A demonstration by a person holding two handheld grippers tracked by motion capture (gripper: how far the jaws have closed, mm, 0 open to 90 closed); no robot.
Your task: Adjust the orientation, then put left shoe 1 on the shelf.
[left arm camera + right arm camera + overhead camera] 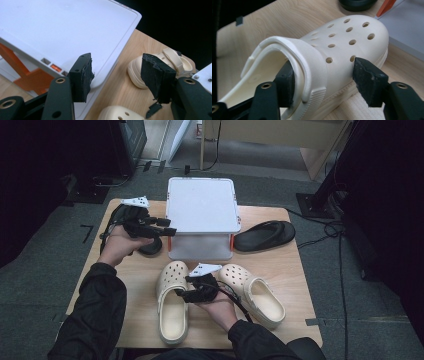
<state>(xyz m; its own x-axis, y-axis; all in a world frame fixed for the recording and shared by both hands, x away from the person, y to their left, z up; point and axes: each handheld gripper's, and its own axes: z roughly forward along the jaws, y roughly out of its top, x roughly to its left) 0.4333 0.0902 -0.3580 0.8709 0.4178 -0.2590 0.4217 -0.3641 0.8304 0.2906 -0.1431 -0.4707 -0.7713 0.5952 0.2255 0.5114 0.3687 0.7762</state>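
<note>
Nearest the person, the right gripper point(186, 287) straddles the side wall of the left-hand cream clog point(342, 50): one jaw sits inside the opening behind the heel strap point(309, 62), the other outside by the lowest vent holes. Its pads look close to the wall, but I cannot tell whether they press yet, so I take the clog as bracketed, not held. To do this grab well, I would close squarely on the wall just ahead of the strap rivet, not on the loose strap, then lift level so the shoe does not swing. The second cream clog point(255, 295) lies just beside it on the wooden table point(295, 270). Farther off, the left gripper point(167, 226) hangs with jaws apart and nothing between them, by the corner of the white lidded box point(202, 205); it should stay clear. Black sandals point(265, 236) lie beside the box
</note>
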